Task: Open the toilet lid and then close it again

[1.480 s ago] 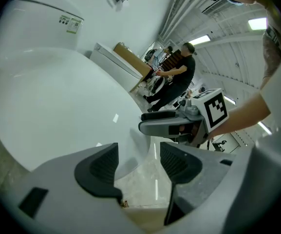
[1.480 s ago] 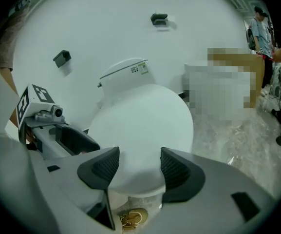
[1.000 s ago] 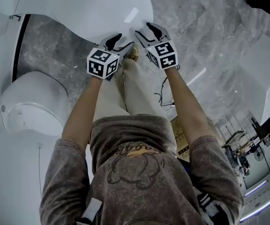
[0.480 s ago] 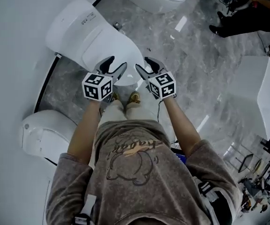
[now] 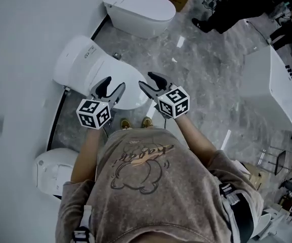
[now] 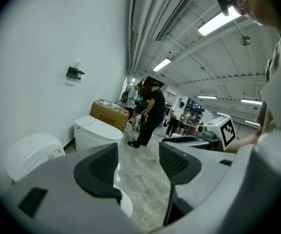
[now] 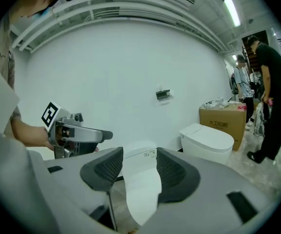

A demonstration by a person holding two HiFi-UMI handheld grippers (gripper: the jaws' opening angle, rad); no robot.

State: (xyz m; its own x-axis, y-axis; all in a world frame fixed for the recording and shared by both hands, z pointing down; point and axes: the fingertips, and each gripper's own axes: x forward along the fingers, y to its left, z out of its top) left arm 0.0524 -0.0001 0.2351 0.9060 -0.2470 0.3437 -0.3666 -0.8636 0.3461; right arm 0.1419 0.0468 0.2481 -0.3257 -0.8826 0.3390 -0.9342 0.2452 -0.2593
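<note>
- Toilet lid (image 5: 121,74) sits below my raised left hand-held gripper (image 5: 114,83) and right hand-held gripper (image 5: 147,80); both have jaws wide apart, holding nothing.
- It lies shut, just past my shoes (image 5: 135,122), by the wall (image 5: 24,44).
- I judge neither lifting nor lowering is under way; opening next calls for reaching down to its front edge.
- Farther off: another toilet (image 5: 140,6).

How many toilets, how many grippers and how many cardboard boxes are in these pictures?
Toilets: 3 (middle toilet, far toilet, near toilet)
Grippers: 2 (left gripper, right gripper)
Cardboard box: 1
Total: 6
</note>
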